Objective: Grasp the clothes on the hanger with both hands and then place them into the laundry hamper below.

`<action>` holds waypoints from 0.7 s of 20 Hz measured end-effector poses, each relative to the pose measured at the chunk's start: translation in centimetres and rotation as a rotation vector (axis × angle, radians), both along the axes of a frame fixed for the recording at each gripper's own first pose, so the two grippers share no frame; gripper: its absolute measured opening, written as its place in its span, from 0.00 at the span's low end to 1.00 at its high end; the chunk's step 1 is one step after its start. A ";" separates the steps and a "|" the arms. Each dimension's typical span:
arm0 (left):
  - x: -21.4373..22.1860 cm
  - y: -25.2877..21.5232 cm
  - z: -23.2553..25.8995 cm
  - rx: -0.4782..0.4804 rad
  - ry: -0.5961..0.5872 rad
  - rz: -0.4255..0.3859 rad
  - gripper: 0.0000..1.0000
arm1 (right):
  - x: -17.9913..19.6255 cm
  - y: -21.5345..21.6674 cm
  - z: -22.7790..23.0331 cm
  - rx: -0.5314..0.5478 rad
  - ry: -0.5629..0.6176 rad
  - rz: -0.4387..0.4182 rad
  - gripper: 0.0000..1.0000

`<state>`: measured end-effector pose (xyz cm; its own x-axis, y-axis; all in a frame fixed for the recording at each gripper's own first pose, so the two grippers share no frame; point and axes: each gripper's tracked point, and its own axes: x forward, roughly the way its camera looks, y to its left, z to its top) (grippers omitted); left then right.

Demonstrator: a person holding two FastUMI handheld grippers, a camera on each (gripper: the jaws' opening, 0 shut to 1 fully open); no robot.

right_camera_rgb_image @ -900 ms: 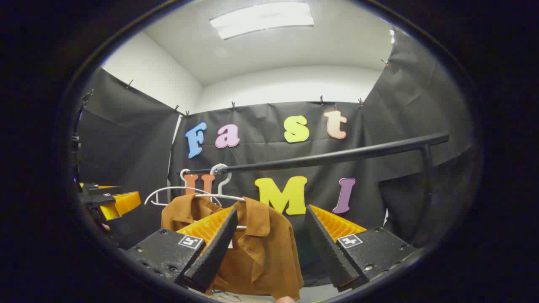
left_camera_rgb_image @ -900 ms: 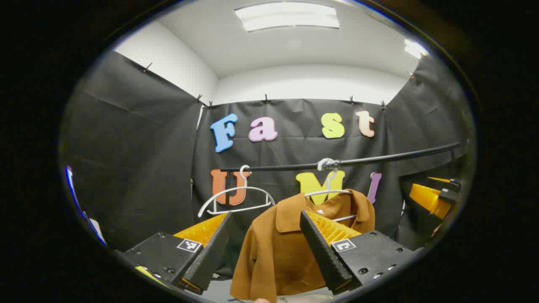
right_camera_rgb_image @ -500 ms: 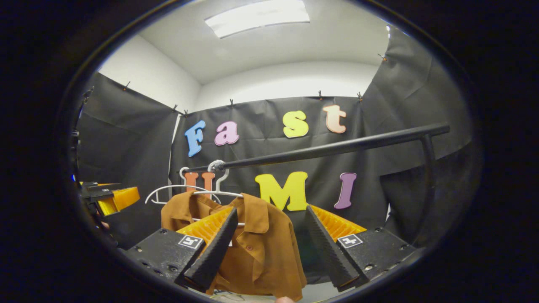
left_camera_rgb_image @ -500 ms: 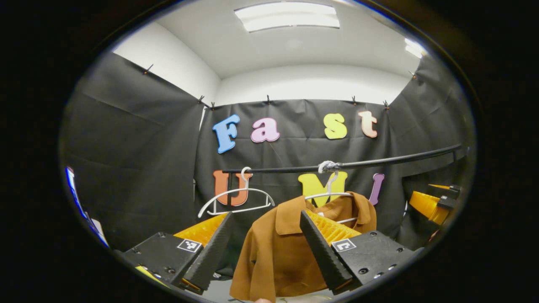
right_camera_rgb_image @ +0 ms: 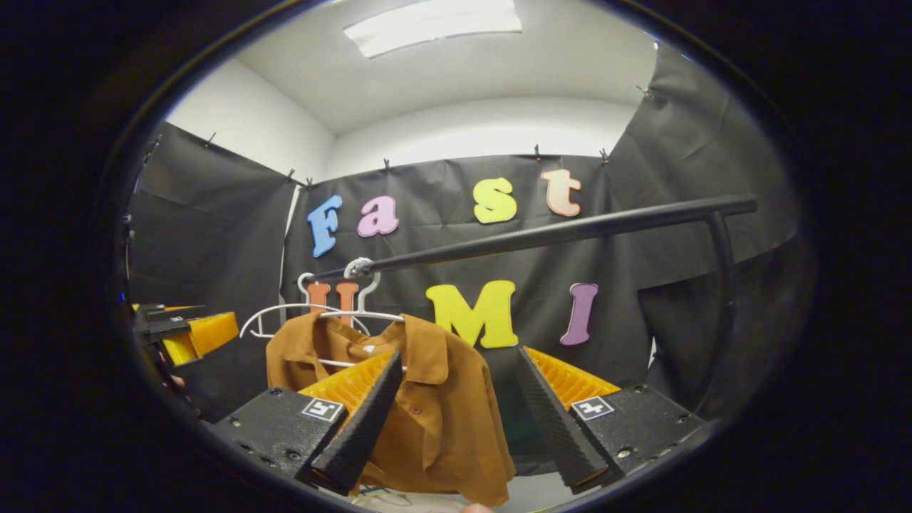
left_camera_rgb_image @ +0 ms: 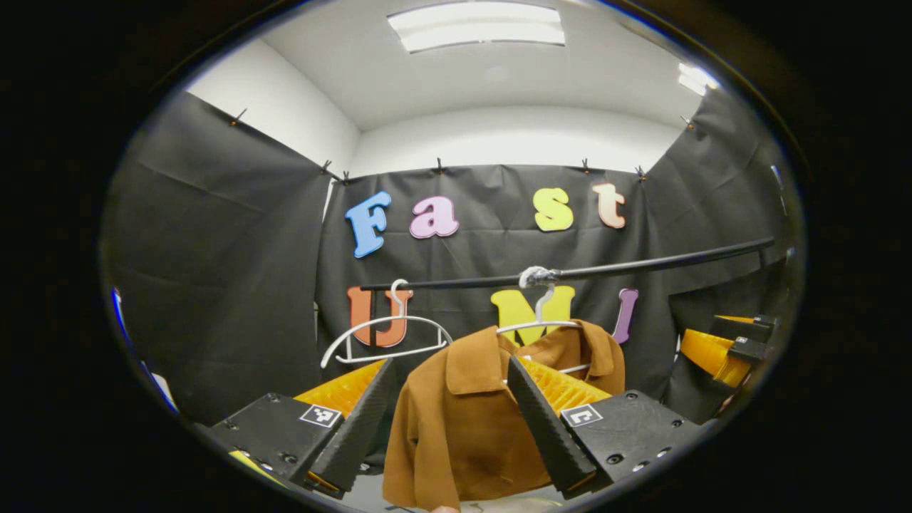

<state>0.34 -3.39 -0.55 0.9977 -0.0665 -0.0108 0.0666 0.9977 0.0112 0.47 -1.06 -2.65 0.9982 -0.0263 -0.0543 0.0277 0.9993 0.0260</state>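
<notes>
Brown shirt (left_camera_rgb_image: 463,420) on its white hanger (left_camera_rgb_image: 536,326) looks light and floppy, so pinch each shoulder; left gripper (left_camera_rgb_image: 449,420) and right gripper (right_camera_rgb_image: 456,420) both gape, holding nothing (hamper unseen).

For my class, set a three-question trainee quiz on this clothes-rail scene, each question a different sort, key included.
1. True or false: the brown shirt hangs on a white hanger on the black rail.
2. How many hangers are on the rail? A) one B) two C) three
3. Fill in: the left gripper and right gripper both stand ____.

Key: 1 true; 2 B, counting the empty hanger; 3 open.
</notes>
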 end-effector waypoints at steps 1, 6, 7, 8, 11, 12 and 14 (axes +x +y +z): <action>0.1 -0.4 -0.2 0.001 0.001 -0.011 0.96 | 0.0 -0.2 -0.4 0.001 0.006 -0.004 1.00; 0.3 -2.7 -2.6 -0.029 0.055 -0.058 1.00 | 0.8 -1.3 -2.4 0.000 0.048 -0.014 1.00; 0.2 -2.9 -3.1 -0.034 0.070 -0.061 0.96 | 1.1 -1.4 -2.8 0.002 0.060 -0.011 1.00; 0.3 -3.2 -3.7 -0.041 0.085 -0.067 0.96 | 1.3 -1.5 -3.3 0.005 0.073 -0.009 1.00; 0.4 -4.2 -5.3 -0.059 0.129 -0.090 1.00 | 2.1 -1.1 -5.1 0.006 0.113 0.009 1.00; 0.5 -4.5 -5.8 -0.063 0.141 -0.095 1.00 | 2.2 -0.9 -5.5 0.006 0.123 0.019 1.00; 1.1 -4.9 -6.7 -0.078 0.172 -0.096 1.00 | 2.8 -0.3 -6.4 0.005 0.141 0.042 1.00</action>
<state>1.39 -8.29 -7.29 0.9707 -0.1682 -0.1718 0.1553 0.9841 -0.0860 3.25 -1.36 -9.07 0.9808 0.0165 -0.1943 -0.0109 0.9995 0.0301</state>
